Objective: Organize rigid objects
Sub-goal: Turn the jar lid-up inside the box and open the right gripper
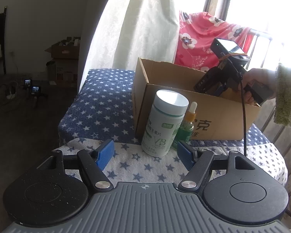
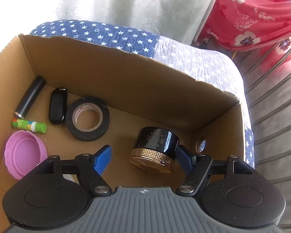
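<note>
In the left wrist view my left gripper is open and low over the star-print cloth. A white pill bottle stands just beyond its fingertips, not touching them. A small green dropper bottle stands beside it, against the cardboard box. A hand holds my right gripper's body tilted down into that box. In the right wrist view my right gripper is open inside the box. A black jar with a gold lid lies between the fingers, close against the right pad and well apart from the left one.
On the box floor lie a black tape roll, a black key fob, a black tube, a green glue stick, a pink lid and a small gold cap. Curtain and red floral cloth hang behind.
</note>
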`<state>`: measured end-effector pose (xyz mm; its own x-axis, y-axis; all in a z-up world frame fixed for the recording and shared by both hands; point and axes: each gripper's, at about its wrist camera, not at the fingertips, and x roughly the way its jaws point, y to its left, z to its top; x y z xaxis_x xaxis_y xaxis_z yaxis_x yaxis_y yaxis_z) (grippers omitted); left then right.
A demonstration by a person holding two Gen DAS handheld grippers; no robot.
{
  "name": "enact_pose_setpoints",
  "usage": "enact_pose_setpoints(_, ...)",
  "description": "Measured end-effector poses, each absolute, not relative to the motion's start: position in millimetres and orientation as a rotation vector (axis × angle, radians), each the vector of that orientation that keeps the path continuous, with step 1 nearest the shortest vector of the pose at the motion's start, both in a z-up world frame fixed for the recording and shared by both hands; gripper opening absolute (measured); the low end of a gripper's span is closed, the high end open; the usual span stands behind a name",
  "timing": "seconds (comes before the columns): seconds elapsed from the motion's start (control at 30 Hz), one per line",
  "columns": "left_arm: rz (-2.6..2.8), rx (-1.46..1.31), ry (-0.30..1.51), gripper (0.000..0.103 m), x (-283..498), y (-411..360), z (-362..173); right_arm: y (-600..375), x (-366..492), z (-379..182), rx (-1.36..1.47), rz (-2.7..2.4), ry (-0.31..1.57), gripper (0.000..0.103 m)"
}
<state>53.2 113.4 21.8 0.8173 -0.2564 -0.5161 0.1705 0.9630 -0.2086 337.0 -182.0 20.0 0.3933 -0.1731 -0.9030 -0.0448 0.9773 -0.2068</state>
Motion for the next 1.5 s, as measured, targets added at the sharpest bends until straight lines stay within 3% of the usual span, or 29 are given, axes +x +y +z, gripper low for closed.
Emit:
enact_pose_setpoints(0.23, -0.225, -0.153, 0.569, 0.071, 53, 113, 23, -196, 342, 13, -0.114, -0.073, 1.227, 0.061)
enact_pose_setpoints(0.43, -0.224, -0.15, 0.567, 0.071, 55, 113, 23, -201, 338, 20, -0.138, -0.066, 1.219, 0.057)
enact_pose_setpoints(0.47, -0.224, -0.153, 0.568, 0.071, 55, 113, 23, -202, 339, 24, -0.148, -0.076, 1.213, 0.042)
enact_pose_setpoints(0.5, -0.226, -0.157, 0.569, 0.071, 56, 113, 23, -204, 339, 30, -0.144, -0.079, 1.203, 0.036)
enact_pose_setpoints(0.77, -0.237, -0.163, 0.567, 0.071, 56, 113, 23, -204, 347, 47, -0.121, -0.078, 1.169, 0.038)
enact_pose_setpoints(0.83, -0.235, -0.162, 0.566, 0.071, 56, 113, 23, -199, 349, 46, -0.109, -0.064, 1.179, 0.043)
enact_pose_setpoints(0.9, -0.232, -0.165, 0.568, 0.071, 56, 115, 23, -199, 350, 44, -0.078, -0.055, 1.184, 0.057)
enact_pose_setpoints(1.0, -0.229, -0.17, 0.571, 0.071, 56, 116, 22, -199, 350, 42, -0.003, -0.041, 1.189, 0.065)
enact_pose_setpoints(1.33, -0.221, -0.169, 0.566, 0.071, 53, 118, 23, -226, 365, 21, 0.235, -0.142, 1.197, 0.067)
enact_pose_setpoints(1.5, -0.223, -0.168, 0.566, 0.071, 55, 118, 24, -229, 363, 9, 0.211, -0.132, 1.253, 0.061)
